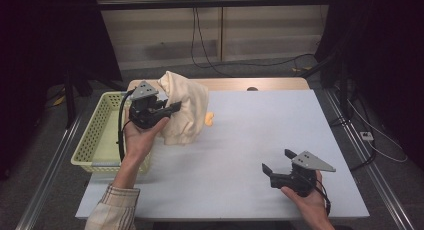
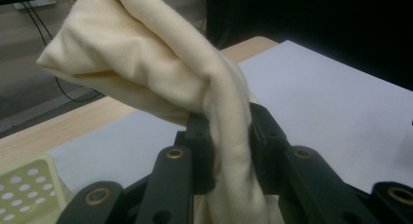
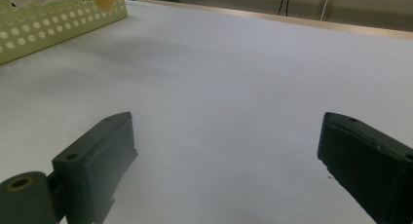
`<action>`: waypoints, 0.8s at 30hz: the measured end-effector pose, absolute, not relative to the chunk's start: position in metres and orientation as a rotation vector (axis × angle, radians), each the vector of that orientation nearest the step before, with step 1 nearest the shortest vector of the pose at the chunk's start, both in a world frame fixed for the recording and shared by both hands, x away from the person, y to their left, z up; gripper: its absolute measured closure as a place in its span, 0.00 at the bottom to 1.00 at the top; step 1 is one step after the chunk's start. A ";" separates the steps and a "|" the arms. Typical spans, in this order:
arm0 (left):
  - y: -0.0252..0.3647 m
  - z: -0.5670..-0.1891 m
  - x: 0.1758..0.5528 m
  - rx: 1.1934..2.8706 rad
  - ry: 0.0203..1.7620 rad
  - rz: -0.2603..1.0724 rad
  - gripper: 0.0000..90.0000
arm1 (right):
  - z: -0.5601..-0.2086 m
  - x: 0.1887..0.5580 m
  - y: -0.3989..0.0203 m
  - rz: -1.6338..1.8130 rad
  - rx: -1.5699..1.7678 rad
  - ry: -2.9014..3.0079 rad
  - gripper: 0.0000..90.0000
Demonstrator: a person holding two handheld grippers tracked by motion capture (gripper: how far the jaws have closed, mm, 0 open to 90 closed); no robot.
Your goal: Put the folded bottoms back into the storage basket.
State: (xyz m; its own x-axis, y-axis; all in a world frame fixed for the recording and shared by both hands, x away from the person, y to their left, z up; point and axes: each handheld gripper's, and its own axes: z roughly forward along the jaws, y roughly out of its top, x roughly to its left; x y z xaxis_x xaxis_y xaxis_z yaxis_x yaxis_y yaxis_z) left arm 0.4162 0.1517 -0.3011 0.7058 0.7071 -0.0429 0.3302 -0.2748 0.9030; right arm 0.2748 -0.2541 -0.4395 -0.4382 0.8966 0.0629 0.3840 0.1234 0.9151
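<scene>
A cream cloth (image 1: pixel 184 107) hangs bunched above the left half of the table, lifted off the white surface. My left gripper (image 1: pixel 172 109) is shut on it; in the left gripper view a thick fold of the cream cloth (image 2: pixel 146 63) is pinched between the two black jaws of my left gripper (image 2: pixel 229 146) and drapes down past them. A small orange piece (image 1: pixel 209 119) lies on the table just right of the cloth. My right gripper (image 1: pixel 277 160) rests low near the front right, open, and in the right gripper view nothing sits within my right gripper (image 3: pixel 226 151).
A pale green perforated basket (image 1: pixel 102 135) stands at the table's left edge, its wall (image 3: pixel 44 24) seen far off in the right gripper view. The white table top (image 1: pixel 260 125) stretches between the two hands. Cables hang behind the table.
</scene>
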 end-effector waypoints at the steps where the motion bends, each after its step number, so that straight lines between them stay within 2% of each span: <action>1: 0.153 -0.301 0.415 1.875 0.813 0.457 0.82 | -0.439 0.275 -0.254 1.292 1.231 1.888 0.07; 24: 0.183 -0.289 0.405 1.863 0.826 0.505 0.82 | -0.438 0.273 -0.256 1.297 1.217 1.884 0.05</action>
